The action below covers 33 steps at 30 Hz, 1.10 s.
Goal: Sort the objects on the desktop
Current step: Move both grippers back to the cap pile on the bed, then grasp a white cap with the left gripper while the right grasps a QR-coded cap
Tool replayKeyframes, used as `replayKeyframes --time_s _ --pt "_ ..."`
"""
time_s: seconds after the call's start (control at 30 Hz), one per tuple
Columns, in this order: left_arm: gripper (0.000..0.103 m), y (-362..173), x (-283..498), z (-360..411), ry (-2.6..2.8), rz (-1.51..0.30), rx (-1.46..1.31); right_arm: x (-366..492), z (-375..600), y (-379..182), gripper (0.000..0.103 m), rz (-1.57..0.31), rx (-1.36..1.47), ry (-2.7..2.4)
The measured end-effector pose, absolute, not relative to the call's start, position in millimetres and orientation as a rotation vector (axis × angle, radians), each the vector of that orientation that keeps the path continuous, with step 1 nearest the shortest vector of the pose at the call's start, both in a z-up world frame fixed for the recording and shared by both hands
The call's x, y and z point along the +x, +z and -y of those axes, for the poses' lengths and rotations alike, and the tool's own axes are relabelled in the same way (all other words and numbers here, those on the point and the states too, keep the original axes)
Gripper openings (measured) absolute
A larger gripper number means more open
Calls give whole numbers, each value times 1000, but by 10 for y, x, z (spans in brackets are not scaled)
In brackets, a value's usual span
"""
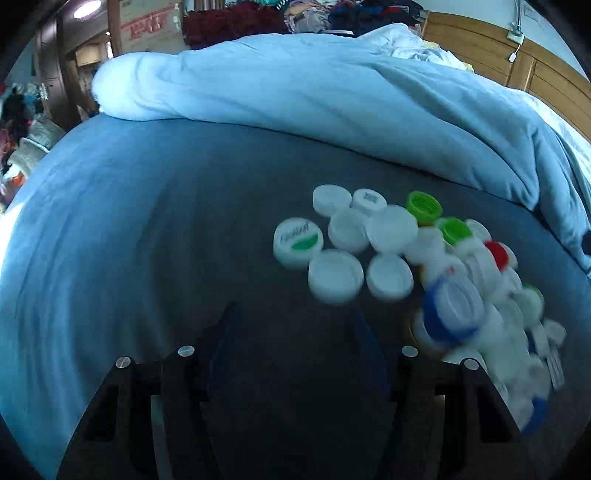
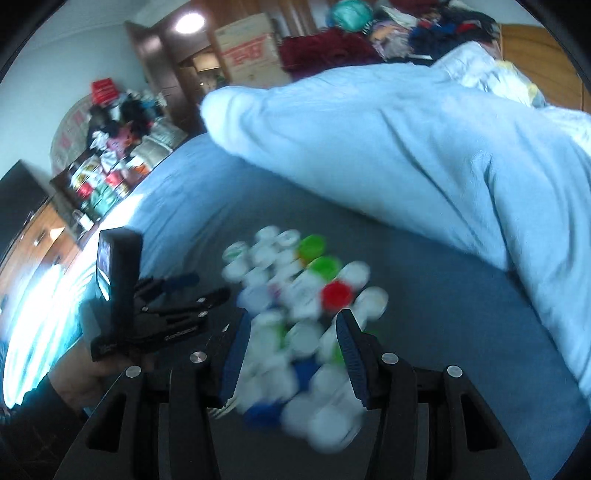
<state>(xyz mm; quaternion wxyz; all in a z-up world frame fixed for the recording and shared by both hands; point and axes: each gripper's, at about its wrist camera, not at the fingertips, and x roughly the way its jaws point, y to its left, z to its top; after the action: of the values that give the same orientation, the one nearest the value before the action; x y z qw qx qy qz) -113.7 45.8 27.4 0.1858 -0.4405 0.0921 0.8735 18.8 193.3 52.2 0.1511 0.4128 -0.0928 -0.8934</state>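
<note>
Nearest in the left wrist view, the left gripper (image 1: 293,314) has its two dark blue padded fingers spread, and only the dark grey bed surface (image 1: 207,221) lies between them; they hold nothing. Just beyond its tips and to the right lies the heap of round plastic bottle caps (image 1: 388,251), mostly white. One white cap with a green mark and blurred lettering (image 1: 297,242) sits at the left edge of the heap. A blue-rimmed cap (image 1: 448,308) is near the right finger, and two bright green caps (image 1: 424,206) and a red cap (image 1: 497,254) are further back.

In the right wrist view, the right gripper (image 2: 291,325) also has its fingers apart. The blurred caps are seen between and below them, but the pads do not press on any cap. To the left, a hand (image 2: 79,373) holds the left gripper, with a small black device (image 2: 118,284) standing on it.

Behind the caps a thick light blue quilt (image 1: 332,92) is bunched across the bed. Further away are a brown cardboard box with red print (image 2: 251,51), piled clothes (image 1: 332,14) and a wooden headboard (image 1: 517,66).
</note>
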Motion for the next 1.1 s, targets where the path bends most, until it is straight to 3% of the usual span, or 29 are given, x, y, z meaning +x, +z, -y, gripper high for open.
replayKeyframes --time_s 0.23,0.3,0.33,0.47,0.87,0.93,0.97,1.1 --pt "53 277 -1409 -602 2438 -323 -1247 -357 -2077 449 53 292 1254 -2497" --pt "31 298 -1436 -544 2475 -280 -1254 -468 -2009 460 53 276 1252 -2460" --pt "27 308 -1443 -507 2487 -263 -1256 -530 -1982 445 53 267 1252 -2445" --pt "27 310 -1463 -431 2514 -155 -1290 -874 -1689 408 53 197 1247 -2361" --pt "27 418 -1432 -113 2623 -55 -1333 -1544 -485 -230 53 -169 1365 -2148" --pt "27 395 -1462 -89 2622 -37 -1343 -1577 -461 -347 37 -216 1398 -2157" --pt "27 381 -1509 -58 2623 -32 -1345 -1599 -459 -362 34 -224 1404 -2158" --pt "27 518 -1499 31 2646 -14 -1336 -1593 -545 -202 32 -171 1362 -2190"
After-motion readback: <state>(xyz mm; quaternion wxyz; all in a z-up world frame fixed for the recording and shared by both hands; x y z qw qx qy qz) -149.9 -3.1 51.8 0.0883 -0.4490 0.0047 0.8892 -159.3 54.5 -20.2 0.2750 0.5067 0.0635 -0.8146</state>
